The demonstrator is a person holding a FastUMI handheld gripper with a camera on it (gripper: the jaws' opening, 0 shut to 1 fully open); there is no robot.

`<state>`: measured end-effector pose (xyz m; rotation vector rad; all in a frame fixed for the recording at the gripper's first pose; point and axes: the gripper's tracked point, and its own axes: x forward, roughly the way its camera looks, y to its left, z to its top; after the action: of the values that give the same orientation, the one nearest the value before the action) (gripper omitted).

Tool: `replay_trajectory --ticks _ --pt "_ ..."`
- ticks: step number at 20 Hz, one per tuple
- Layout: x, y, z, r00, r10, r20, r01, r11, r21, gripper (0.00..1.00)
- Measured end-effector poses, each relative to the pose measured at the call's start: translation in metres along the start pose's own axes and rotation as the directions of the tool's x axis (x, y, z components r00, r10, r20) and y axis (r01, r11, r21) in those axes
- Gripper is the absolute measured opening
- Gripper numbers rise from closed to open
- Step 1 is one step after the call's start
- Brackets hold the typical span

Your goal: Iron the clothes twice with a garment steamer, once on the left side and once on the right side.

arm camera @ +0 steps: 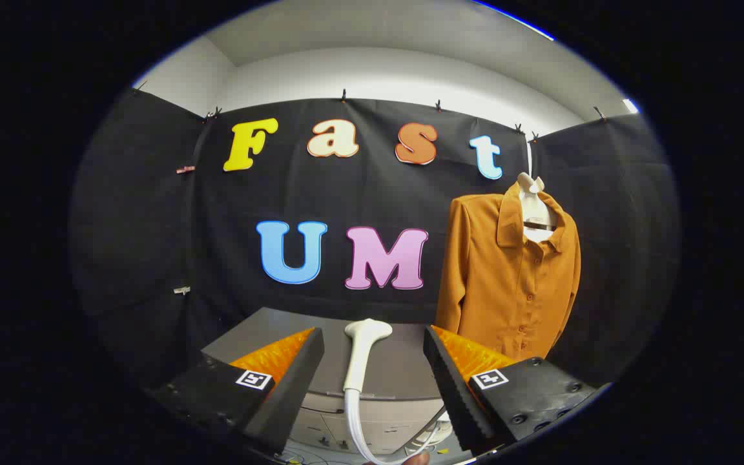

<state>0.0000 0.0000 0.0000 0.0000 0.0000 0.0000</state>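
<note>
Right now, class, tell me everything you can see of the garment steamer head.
The steamer head is a white, smooth, plastic-looking wand with a wider rounded top and a slim handle. It stands roughly upright at the front edge of the grey table. A white hose curves down from its base. It sits between the open fingers of the gripper, which do not touch it.

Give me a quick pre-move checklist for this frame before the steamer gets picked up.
1. Fingers open wide enough for the handle: ok; the gripper is spread.
2. Steamer head lined up between the fingers: ok, lying on the grey table.
3. Steamer gripped: not ok; neither finger touches it.
4. Hose free to follow: cannot tell; it drops below the table edge.
5. Orange shirt hanging ready: ok, on its hanger beyond the right finger.
</note>
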Motion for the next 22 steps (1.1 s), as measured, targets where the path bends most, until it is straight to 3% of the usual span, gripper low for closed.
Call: replay_trajectory --ticks 5,15,22 --pt "-0.016 0.013 0.021 0.998 0.009 0.065 -0.008 1.0 -0.016 0.97" --pt "-0.031 0.022 0.027 0.997 0.017 0.069 -0.017 1.0 -0.007 0.97" --pt "-0.01 0.028 -0.016 0.998 0.014 -0.062 -0.014 1.0 -0.004 0.99"
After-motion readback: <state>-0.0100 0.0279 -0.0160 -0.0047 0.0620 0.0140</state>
